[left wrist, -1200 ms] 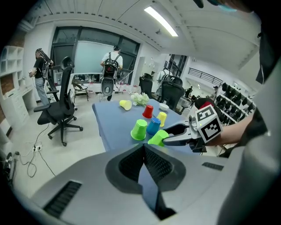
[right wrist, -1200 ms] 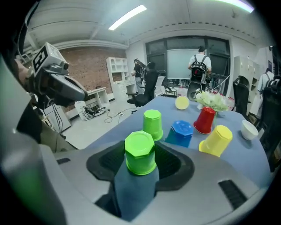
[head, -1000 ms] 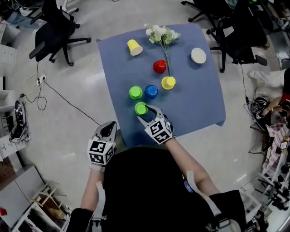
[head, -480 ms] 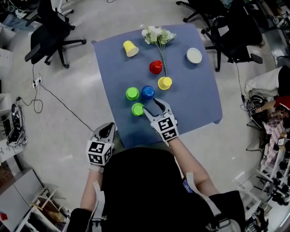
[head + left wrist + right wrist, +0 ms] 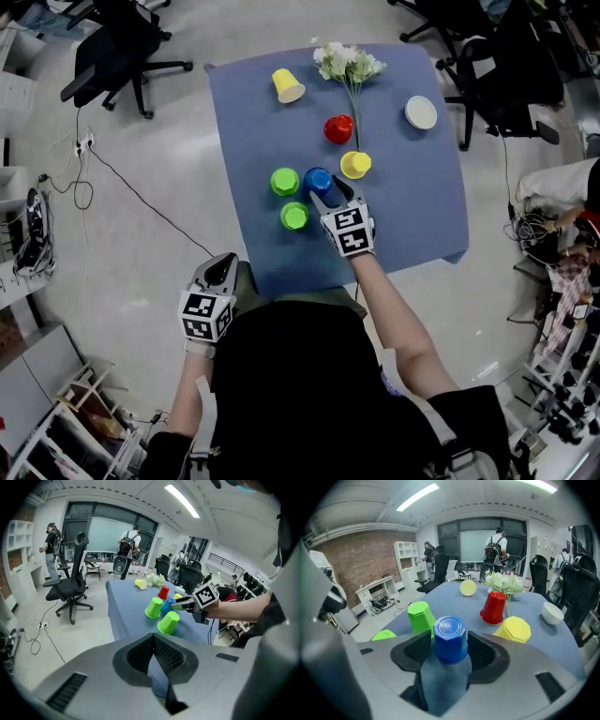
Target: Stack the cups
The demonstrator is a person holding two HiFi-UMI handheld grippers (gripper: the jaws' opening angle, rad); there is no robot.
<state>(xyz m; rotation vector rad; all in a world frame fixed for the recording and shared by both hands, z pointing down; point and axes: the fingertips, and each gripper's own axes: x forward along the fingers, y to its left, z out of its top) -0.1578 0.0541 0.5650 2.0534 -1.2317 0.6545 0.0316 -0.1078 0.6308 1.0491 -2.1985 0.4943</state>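
Upside-down cups stand on the blue table [image 5: 403,216]: a blue cup [image 5: 318,178] [image 5: 450,639], a green cup [image 5: 284,181] [image 5: 421,616] beside it, a second green cup [image 5: 293,216] [image 5: 168,622] nearer me, a yellow cup [image 5: 354,165] [image 5: 515,629] and a red cup [image 5: 338,128] [image 5: 494,607]. Another yellow cup [image 5: 287,85] lies on its side at the far left. My right gripper [image 5: 330,190] [image 5: 449,651] is open, its jaws standing on either side of the blue cup. My left gripper [image 5: 221,270] [image 5: 153,641] is shut and empty, off the table's near left corner.
A bunch of white flowers [image 5: 349,64] lies at the far edge, its stem running down to the yellow cup. A white bowl [image 5: 421,112] sits at the far right. Office chairs [image 5: 122,52] and cables on the floor surround the table.
My right gripper has left the near green cup and moved right and farther onto the table, so its jaws now flank the blue cup. The left gripper has hardly moved.
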